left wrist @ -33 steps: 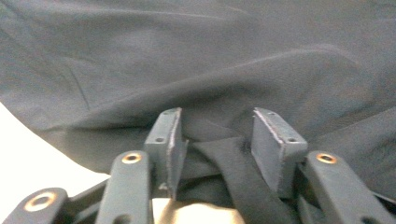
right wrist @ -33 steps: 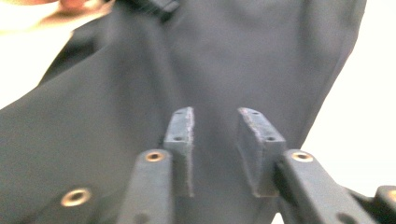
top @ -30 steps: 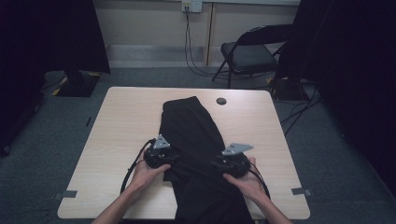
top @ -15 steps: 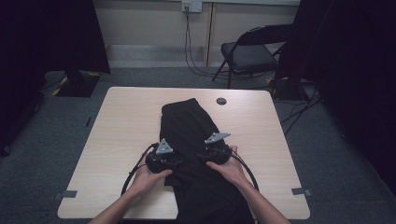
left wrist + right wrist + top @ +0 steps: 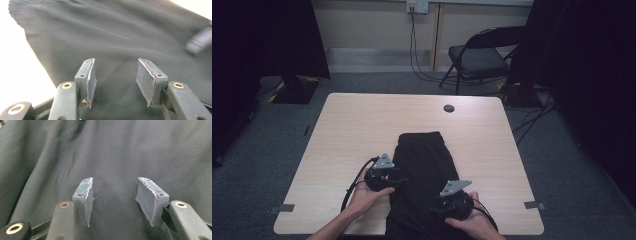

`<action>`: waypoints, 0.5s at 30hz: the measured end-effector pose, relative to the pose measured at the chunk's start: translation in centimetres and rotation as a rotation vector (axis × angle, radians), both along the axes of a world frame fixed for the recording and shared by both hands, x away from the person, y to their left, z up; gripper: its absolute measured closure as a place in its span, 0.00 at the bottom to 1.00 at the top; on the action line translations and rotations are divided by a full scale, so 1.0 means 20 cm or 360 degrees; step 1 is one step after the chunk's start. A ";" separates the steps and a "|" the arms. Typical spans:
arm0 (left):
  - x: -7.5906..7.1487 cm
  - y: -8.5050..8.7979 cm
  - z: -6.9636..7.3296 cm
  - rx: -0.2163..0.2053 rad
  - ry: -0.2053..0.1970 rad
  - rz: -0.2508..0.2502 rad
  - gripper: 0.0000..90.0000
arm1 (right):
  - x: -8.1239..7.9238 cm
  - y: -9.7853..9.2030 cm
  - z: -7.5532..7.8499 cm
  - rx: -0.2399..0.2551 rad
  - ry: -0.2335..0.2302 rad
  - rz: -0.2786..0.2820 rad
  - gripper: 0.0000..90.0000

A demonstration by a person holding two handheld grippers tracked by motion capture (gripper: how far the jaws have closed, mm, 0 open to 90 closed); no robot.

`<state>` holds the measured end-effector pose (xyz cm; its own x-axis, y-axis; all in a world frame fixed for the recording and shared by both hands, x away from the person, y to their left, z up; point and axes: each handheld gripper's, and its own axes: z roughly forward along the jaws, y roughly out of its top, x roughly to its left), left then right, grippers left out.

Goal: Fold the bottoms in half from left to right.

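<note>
High view: black garment [image 5: 422,175] on the table [image 5: 352,125] — both grippers' fingers apart.

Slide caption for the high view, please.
Two open hand-held grippers, left and right, poised over black fabric garment on light wooden table.

A light wooden table [image 5: 352,130] stands on grey carpet [image 5: 277,130]; a small round black cap [image 5: 449,108] sits near its far edge; a black folding chair [image 5: 479,57] stands far right; cables [image 5: 414,50] hang from a wall socket [image 5: 417,6].
</note>
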<state>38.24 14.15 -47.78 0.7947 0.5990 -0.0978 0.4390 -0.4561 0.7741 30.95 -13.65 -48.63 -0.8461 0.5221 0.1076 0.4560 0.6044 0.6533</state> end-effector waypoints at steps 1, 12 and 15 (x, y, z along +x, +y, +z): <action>0.02 -0.01 0.00 0.0036 -0.0014 -0.0010 0.56 | -0.03 0.00 0.00 -0.0002 0.0016 0.0043 0.53; 0.05 -0.10 -0.09 0.0174 -0.0055 -0.0084 0.59 | 0.18 -0.10 0.17 0.0156 -0.0257 -0.0219 0.50; 0.03 -0.08 -0.09 0.0160 -0.0053 -0.0099 0.59 | 0.35 -0.14 0.20 0.0075 -0.0390 -0.0315 0.48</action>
<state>38.79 12.46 -49.56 0.8324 0.5541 -0.0128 0.3824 -0.5574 0.7369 38.04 -16.54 -44.57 -0.7323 0.6784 -0.0587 0.3873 0.4859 0.7835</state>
